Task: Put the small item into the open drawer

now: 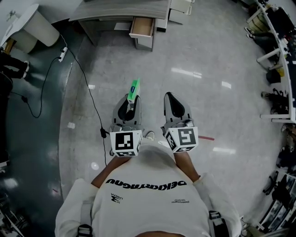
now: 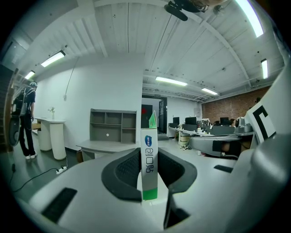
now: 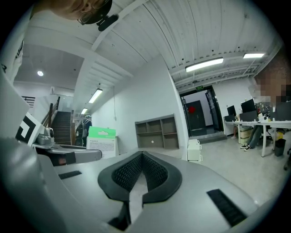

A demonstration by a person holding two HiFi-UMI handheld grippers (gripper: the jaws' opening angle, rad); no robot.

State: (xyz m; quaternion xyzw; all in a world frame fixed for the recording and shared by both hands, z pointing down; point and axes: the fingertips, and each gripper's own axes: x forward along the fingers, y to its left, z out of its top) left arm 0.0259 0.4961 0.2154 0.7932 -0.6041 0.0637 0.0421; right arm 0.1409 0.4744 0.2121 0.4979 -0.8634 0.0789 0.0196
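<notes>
Open office: monitor desks [image 2: 213,132], grey shelf unit [image 2: 113,125], polished concrete floor [image 1: 194,55].

Green-and-white box [image 2: 149,159]; grey floor [image 1: 208,102]

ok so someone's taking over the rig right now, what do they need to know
Left gripper: shut on the small box, a white carton with green ends, held upright between the jaws.
Right gripper: shut, with nothing in it.
Open drawer: pulled out under the grey desk, ahead of the person across bare floor, well short of both grippers.
Done: the box is picked up and in hand.
Left: walk to the desk, bring the left gripper over the drawer, and let the box go inside it.
</notes>
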